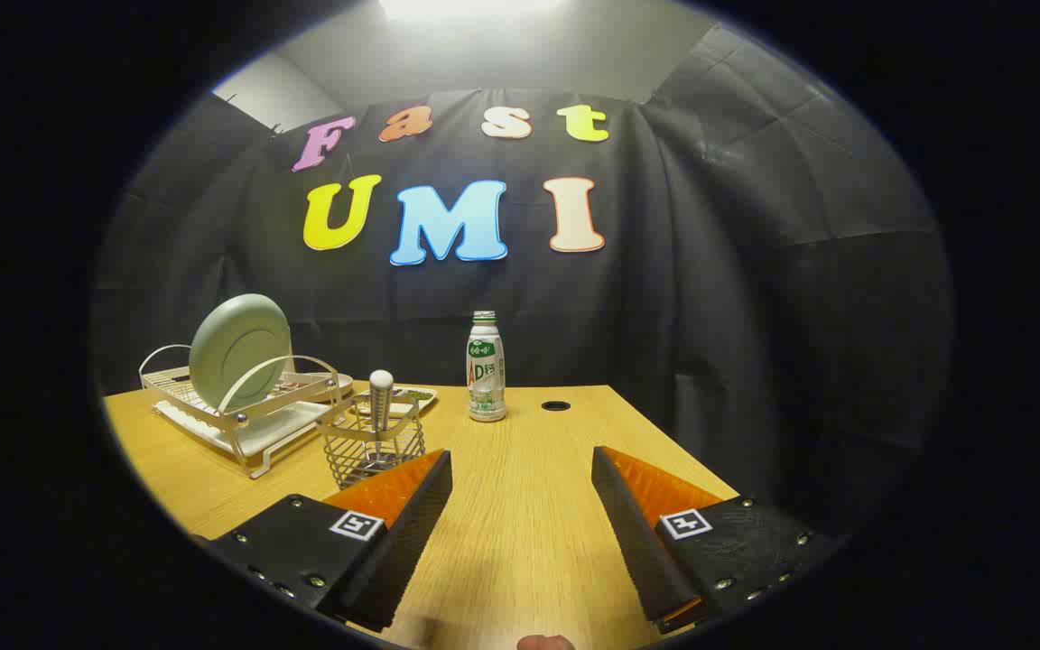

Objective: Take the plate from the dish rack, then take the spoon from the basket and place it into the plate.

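The fingers (522,465) are hovering spread wide over the bare wooden bench (520,542), gripping nothing, while beyond them a pale green plate (238,349) is standing upright in the dish rack (240,411), a spoon (381,406) is sticking up from the wire basket (374,447), and a bottle (486,368) is standing farther right.

Looks to us like a staged demo booth: black cloth wall (755,298) behind a wooden table (520,506), not a real kitchen.
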Motion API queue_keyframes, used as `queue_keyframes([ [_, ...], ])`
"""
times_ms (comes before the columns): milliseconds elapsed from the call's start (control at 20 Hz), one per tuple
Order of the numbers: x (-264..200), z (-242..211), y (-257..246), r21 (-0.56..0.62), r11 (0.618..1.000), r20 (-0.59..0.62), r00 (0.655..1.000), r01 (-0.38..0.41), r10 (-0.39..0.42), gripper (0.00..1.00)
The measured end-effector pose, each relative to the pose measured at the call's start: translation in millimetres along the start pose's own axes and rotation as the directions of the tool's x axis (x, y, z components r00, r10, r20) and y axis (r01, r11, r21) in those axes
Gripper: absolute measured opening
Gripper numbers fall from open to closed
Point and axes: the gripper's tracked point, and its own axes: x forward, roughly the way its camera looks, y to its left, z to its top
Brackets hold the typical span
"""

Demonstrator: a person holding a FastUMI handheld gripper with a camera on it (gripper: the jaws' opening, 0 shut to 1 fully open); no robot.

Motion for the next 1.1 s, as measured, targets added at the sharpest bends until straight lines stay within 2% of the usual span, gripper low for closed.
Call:
queue_keyframes([
  [300, 55.6, 8.7, -19.0, 0.061, 0.996, -0.007, 0.998, 0.059, -0.059, 0.96],
  [550, 60.8, 52.5, -32.9, 0.026, 0.995, -0.003, 0.995, 0.096, -0.096, 0.96],
  [800, 41.6, 138.1, -22.1, -0.011, 0.994, 0.047, 0.993, 0.107, -0.106, 0.96],
  [1100, 38.7, 220.7, 34.5, -0.033, 0.995, 0.085, 0.992, 0.091, -0.088, 0.96],
])
